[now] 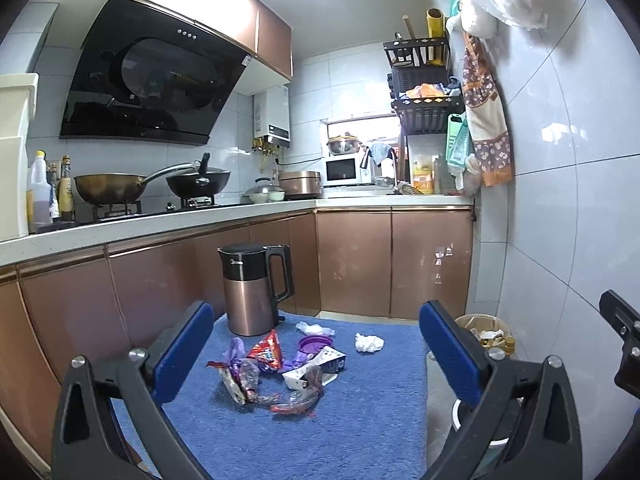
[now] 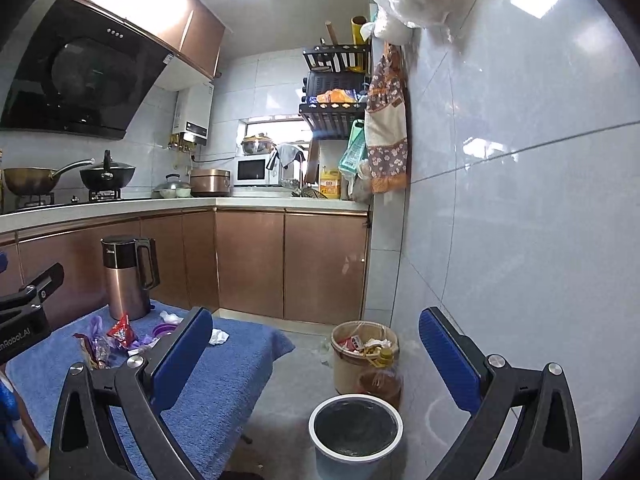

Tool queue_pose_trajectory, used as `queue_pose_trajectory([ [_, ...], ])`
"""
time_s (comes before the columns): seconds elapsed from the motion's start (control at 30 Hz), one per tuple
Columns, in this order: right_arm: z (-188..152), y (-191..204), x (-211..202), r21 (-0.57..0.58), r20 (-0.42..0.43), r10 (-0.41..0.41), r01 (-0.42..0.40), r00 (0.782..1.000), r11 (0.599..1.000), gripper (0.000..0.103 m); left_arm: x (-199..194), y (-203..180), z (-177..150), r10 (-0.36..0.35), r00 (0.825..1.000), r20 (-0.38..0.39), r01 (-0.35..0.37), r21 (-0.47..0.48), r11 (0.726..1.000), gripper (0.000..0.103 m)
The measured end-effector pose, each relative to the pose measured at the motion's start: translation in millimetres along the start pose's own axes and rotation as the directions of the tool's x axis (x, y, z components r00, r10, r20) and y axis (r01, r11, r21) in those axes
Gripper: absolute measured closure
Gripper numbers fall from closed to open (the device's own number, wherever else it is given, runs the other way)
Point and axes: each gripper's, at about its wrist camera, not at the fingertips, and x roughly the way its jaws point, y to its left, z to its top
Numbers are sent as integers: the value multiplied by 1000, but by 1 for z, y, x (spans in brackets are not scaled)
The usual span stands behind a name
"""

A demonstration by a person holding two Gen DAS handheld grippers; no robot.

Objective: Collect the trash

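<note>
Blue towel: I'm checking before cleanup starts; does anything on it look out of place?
Yes. Snack wrappers and crumpled tissue lie scattered on the blue towel beside the kettle, not in the empty bin.

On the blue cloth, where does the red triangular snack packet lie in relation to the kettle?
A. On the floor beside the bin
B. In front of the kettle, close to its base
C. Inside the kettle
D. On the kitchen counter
B. The red triangular snack packet lies on the blue cloth, just in front of the base of the kettle.
</note>
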Motion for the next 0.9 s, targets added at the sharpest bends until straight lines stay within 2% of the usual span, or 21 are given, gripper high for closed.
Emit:
queue_pose_trajectory([
  [0.13,-6,-3,15,15,-30,0,0,1000,1000,0,11,-4,-7,-10,1000,-21,10,11,1000,0],
  [0.3,-10,-11,32,56,-32,-15,16,999,998,0,33,-6,-15,-41,995,-96,44,30,999,0],
  [0.5,-17,-26,57,92,-36,2,2,999,996,0,55,-20,-23,-79,990,-118,87,73,994,0],
  [0.6,-23,-28,81,84,-94,13,-5,995,996,0,70,-33,-34,-116,982,-147,132,105,986,0],
  [0.73,-36,-21,115,56,-190,34,-23,981,998,0,98,-41,-57,-163,961,-222,192,119,974,0],
  [0.9,-54,-5,156,39,-281,89,-82,955,996,0,135,-26,-82,-159,938,-309,200,108,974,0],
])
